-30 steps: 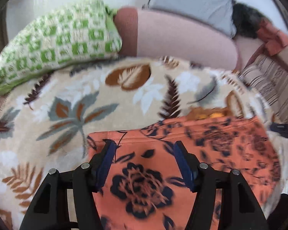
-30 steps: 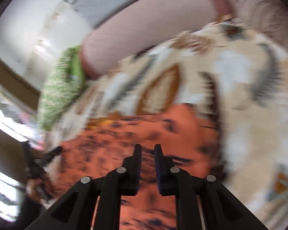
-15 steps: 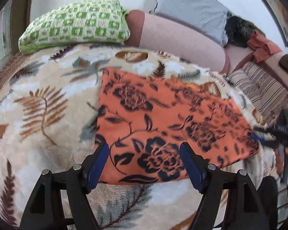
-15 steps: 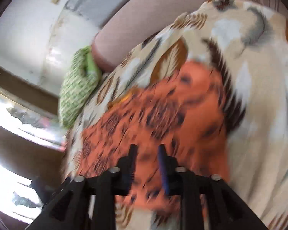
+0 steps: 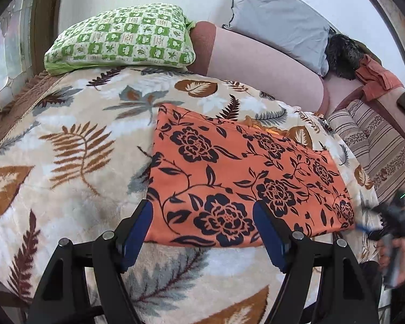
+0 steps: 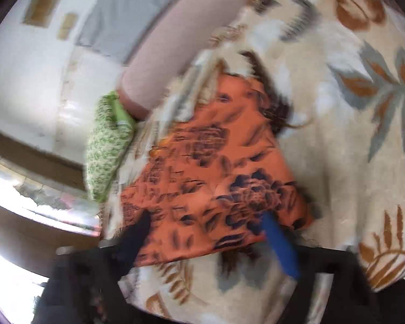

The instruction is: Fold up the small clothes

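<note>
An orange cloth with dark blue flowers [image 5: 237, 178] lies folded flat on the leaf-patterned blanket [image 5: 75, 148]. My left gripper [image 5: 202, 216] hovers over its near edge, jaws wide apart, nothing pinched between the blue pads [image 5: 137, 229]. In the blurred right wrist view the same cloth [image 6: 210, 178] lies ahead of my right gripper [image 6: 205, 224], whose jaws are opening and stand apart over the cloth's near edge without gripping it. The right gripper [image 5: 391, 224] also shows at the cloth's right end in the left wrist view, held by a hand.
A green checked pillow [image 5: 124, 40], a pink bolster [image 5: 259, 62] and a grey pillow [image 5: 278, 19] line the far side of the bed. Striped bedding [image 5: 378, 148] and an orange garment [image 5: 375, 78] lie at the right. A window sits at the left.
Both grippers pulled back from the cloth, which now lies flat and in full view. The right gripper's jaws went from nearly shut to wide apart; the left spread a little wider.
</note>
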Demonstrator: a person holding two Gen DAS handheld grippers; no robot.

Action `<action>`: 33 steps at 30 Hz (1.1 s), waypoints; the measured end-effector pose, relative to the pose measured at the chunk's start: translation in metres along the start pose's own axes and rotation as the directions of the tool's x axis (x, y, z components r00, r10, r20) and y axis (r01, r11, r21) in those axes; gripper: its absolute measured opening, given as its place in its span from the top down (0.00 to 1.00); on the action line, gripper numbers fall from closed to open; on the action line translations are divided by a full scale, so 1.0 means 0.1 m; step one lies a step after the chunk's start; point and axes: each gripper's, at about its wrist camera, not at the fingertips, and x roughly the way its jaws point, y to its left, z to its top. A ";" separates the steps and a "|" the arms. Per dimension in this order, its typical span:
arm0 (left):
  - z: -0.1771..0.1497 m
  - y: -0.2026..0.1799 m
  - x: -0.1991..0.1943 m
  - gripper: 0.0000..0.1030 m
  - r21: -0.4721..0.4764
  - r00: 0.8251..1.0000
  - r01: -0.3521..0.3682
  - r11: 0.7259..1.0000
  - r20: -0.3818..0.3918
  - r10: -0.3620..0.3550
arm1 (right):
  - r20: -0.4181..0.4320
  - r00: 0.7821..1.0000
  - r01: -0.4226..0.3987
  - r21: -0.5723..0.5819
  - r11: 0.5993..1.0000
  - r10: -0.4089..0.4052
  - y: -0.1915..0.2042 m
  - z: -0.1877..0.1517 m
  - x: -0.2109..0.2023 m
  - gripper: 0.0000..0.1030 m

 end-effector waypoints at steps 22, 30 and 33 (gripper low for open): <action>-0.01 -0.47 0.18 0.25 -0.023 0.998 0.055 0.998 -0.009 -0.055 | 0.119 0.940 -0.338 0.435 0.835 0.318 -0.38 -0.11 0.44 0.38; -0.01 -0.56 0.11 0.25 0.012 0.998 0.064 0.998 0.022 -0.064 | 0.133 0.968 -0.242 0.299 0.923 0.211 -0.27 -0.18 0.15 0.90; 0.04 -0.60 0.23 0.20 0.012 0.998 0.056 0.998 0.026 -0.056 | 0.056 0.990 -0.143 0.305 0.942 0.132 -0.49 -0.27 0.27 0.89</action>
